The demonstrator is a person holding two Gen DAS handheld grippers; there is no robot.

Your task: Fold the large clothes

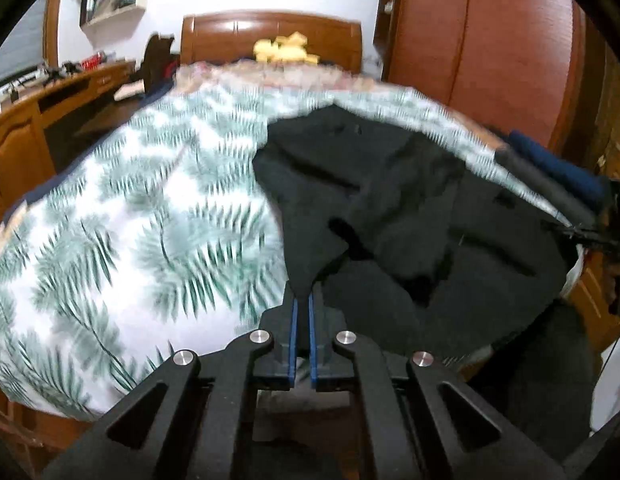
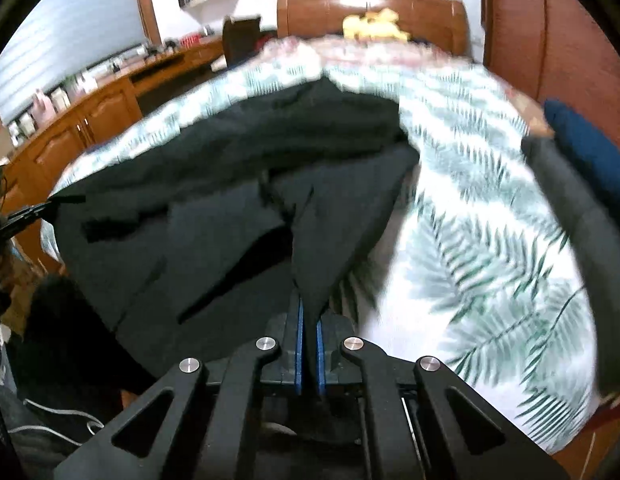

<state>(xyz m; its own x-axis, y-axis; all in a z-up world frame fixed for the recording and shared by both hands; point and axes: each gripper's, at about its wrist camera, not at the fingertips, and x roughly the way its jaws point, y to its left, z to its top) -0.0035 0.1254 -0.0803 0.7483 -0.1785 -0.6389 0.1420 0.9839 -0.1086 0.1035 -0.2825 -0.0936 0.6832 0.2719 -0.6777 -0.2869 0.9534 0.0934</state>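
The left tool (image 1: 303,300) is pinching a corner of the black garment (image 1: 410,208) between its blue pads, and the right tool (image 2: 308,312) is clamping the matching corner on the other side, so both are closed tight on cloth with a peak of fabric rising out of each nip. Gripping the two near corners at once is probably serving to lift one edge evenly, so it can be carried over the rest for a fold. The garment is lying spread on the bed's palm-leaf cover (image 1: 149,220), stretching away from both tools toward the wooden headboard (image 1: 269,36). In the left view its bulk is sitting ahead and to the right; in the right view, ahead and to the left. A dark blue item (image 2: 590,148) is resting at the bed's right edge, apart from the garment.
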